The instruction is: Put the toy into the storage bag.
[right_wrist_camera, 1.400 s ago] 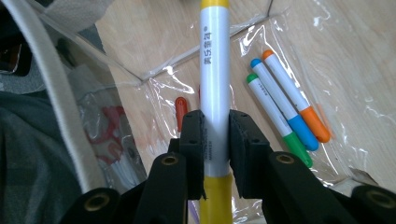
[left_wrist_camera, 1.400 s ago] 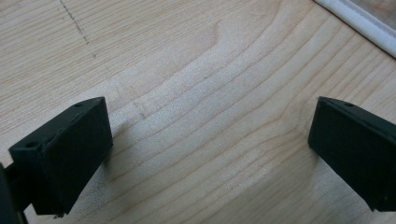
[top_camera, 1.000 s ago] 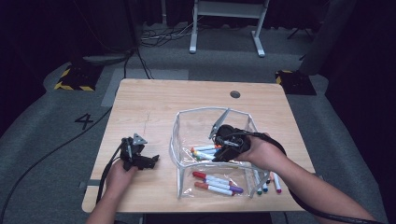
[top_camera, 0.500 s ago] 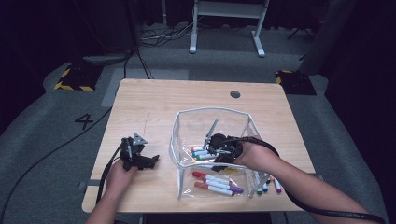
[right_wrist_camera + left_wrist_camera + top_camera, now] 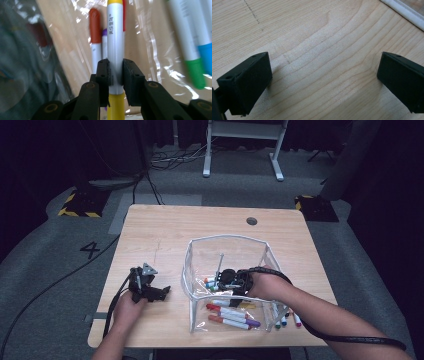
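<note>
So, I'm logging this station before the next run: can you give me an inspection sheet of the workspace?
Surface: wooden table, round port near the far edge.
Job's things: clear plastic pouch standing open; coloured markers inside; yellow-capped marker.
Clutter: a few markers beside the pouch.
Grippers: right claw inside the pouch, jaws just opening, yellow-capped marker between them, pads close against it; left claw open over bare wood.
Cables: one trailing from each claw; more on the floor.
Surroundings: grey carpet, a 4 marked on it, hazard-striped blocks, white stand.

Right gripper [image 5: 115,72] sunk deeper into clear bag [image 5: 200,251]; jaws just opening around yellow marker [image 5: 115,37].
</note>
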Action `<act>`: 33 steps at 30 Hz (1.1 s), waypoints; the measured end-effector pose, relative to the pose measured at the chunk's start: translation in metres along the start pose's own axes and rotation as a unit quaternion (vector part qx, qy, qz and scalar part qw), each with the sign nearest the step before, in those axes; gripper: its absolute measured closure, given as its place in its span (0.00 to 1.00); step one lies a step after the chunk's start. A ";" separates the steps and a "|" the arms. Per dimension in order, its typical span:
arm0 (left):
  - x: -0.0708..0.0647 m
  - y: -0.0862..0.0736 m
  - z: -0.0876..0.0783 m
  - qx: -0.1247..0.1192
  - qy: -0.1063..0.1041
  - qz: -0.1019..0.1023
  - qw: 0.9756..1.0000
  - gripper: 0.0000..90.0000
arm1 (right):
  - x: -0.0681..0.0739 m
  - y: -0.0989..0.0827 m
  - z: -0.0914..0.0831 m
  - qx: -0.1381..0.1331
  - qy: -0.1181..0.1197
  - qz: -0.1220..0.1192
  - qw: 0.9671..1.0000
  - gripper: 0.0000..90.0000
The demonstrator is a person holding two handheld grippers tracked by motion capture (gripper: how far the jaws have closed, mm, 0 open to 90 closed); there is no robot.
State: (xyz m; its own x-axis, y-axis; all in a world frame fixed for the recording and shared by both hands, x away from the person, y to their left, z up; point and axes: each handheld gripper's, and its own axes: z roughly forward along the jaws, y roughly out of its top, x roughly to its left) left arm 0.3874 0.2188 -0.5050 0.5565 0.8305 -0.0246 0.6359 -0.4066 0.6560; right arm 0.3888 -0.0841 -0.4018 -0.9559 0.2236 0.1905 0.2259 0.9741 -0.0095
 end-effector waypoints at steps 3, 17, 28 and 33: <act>0.000 0.000 0.000 0.000 0.000 0.001 1.000 0.00 | -0.005 -0.001 -0.001 -0.024 -0.011 0.017 1.000 0.53; 0.000 0.000 0.000 0.000 0.000 0.001 1.000 0.00 | 0.009 -0.038 -0.089 -0.207 -0.056 0.059 0.975 0.46; 0.000 0.000 0.000 0.000 0.000 0.001 1.000 0.00 | 0.014 -0.118 -0.137 -0.320 -0.099 0.112 0.936 0.46; 0.000 0.000 0.000 0.000 0.000 0.001 1.000 0.00 | 0.013 -0.156 -0.141 -0.349 -0.111 0.141 0.920 0.46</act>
State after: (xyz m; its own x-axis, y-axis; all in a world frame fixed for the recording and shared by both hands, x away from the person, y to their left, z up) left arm 0.3876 0.2187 -0.5050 0.5575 0.8298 -0.0229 0.6344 -0.4081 0.6565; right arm 0.3680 -0.2381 -0.2595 -0.8386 0.5402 0.0710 0.4614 0.6350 0.6196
